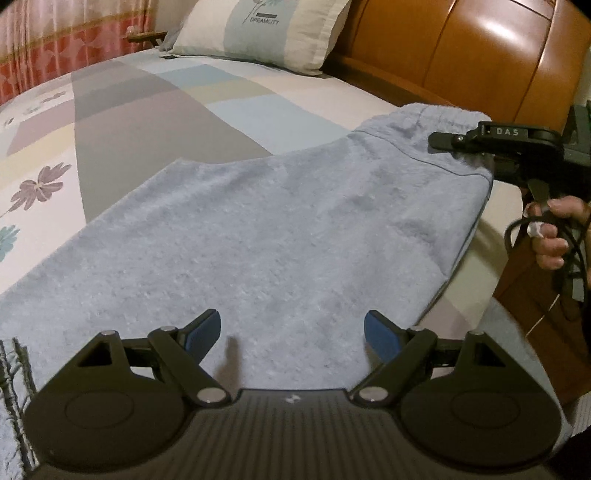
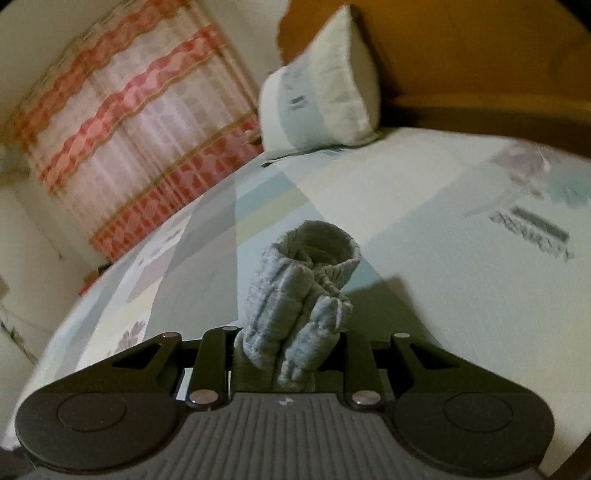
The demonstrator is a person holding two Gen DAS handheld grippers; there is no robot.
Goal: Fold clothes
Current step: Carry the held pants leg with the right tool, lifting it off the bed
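**Waistband lifted for the first fold of the blue pants**

The curtain (image 1: 55, 48) hangs at the far left, behind the bed (image 1: 122, 122), and the pillow (image 1: 258, 33) leans on the wooden headboard (image 1: 461, 55). The light blue fleece pants (image 1: 277, 221) lie spread flat on the bed, running from the near left up to the far right, where the elastic waistband (image 1: 436, 118) is.

The left gripper (image 1: 291, 332) hovers low over the leg end of the pants. It points down at the cloth, and its jaws stand wide and released, with nothing between the blue pads (image 1: 205, 330).

At the right, the right gripper (image 1: 454, 142) is over the waistband corner, and a hand (image 1: 554, 232) holds its handle from below, with a black cable beside it. In its own wrist view the right gripper (image 2: 291, 354) is clenched on a bunched piece of the waistband (image 2: 306, 295), which stands up in thick folds between the jaws. That view is tilted and blurred, so this hand seems to be rolling and lifting.

I judge that the step in hand is the first fold: bring the waist end over to the leg end. The next move calls for carrying the waistband across while the grip remains firm, and the left gripper may need to press or take the cloth so the pants do not slide.
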